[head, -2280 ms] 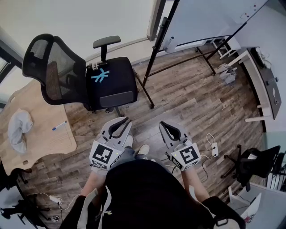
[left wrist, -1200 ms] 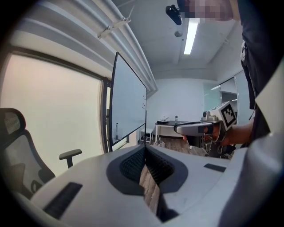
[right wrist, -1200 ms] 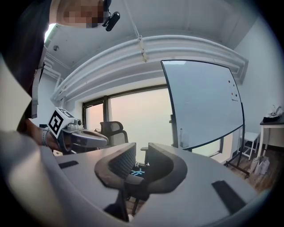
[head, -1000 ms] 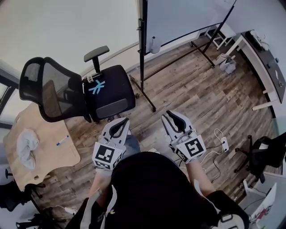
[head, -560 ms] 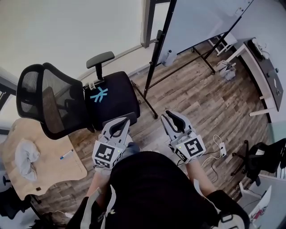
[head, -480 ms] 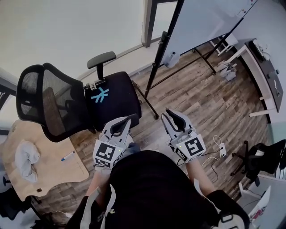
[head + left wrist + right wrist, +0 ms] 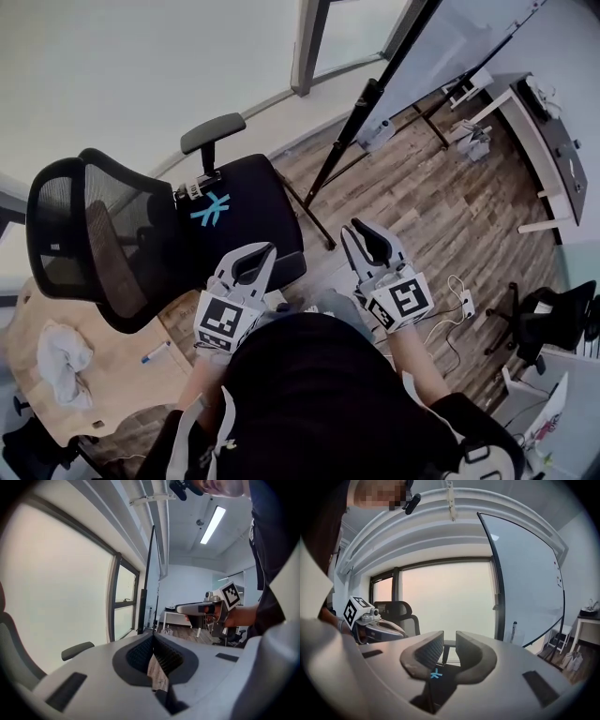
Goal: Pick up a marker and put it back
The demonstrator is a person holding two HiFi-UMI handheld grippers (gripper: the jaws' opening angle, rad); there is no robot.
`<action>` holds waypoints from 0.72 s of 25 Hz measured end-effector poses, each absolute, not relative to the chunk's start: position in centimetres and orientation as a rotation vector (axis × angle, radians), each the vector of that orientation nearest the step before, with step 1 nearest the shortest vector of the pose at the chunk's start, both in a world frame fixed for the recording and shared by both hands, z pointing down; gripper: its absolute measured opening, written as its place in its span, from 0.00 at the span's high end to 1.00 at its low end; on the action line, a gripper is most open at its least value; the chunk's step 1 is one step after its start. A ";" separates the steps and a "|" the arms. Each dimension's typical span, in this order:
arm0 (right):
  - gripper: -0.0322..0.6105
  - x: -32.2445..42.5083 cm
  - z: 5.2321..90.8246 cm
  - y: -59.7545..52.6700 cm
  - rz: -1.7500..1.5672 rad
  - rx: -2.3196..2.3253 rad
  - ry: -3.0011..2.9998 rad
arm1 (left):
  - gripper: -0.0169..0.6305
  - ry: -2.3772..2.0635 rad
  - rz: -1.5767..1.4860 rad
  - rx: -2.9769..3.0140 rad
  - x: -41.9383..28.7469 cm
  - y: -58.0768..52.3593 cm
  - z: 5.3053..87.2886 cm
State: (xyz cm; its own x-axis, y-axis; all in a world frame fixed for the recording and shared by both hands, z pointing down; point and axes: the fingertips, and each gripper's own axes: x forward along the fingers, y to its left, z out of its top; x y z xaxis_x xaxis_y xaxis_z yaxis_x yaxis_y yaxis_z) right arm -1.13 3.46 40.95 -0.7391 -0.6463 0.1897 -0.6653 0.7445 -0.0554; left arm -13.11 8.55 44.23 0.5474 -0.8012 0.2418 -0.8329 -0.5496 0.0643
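Observation:
A blue-capped marker (image 7: 156,352) lies on the wooden table (image 7: 112,394) at the lower left of the head view, well away from both grippers. My left gripper (image 7: 265,249) is held in front of the body with its jaws shut and nothing between them; in its own view the left gripper (image 7: 152,638) tips meet. My right gripper (image 7: 359,228) is held level beside it. In its own view the right gripper (image 7: 450,644) shows a narrow gap between its pads, with nothing in it. A dark-capped marker (image 7: 514,631) stands at the whiteboard's lower edge.
A black mesh office chair (image 7: 220,211) stands just ahead of the grippers. The whiteboard easel (image 7: 375,94) rises at the upper right. A crumpled white cloth (image 7: 61,356) lies on the table. A power strip (image 7: 462,302) and cable lie on the floor at the right.
The view has swung and shifted: the chair and table now sit closer and lower left, and the easel leans further right. Both grippers stay held before the body, unchanged.

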 end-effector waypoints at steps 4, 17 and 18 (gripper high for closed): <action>0.83 -0.7 41.3 2.0 0.191 1.095 -2.759 | 0.96 -1.359 0.284 2.610 -13.0 7.9 44.4; 0.83 2.6 42.3 -5.2 0.200 1.130 -2.718 | 0.96 -1.353 0.333 2.558 -10.8 3.8 44.9; 0.83 2.9 42.3 -5.7 0.202 1.129 -2.717 | 0.96 -1.358 0.337 2.549 -10.6 3.4 44.9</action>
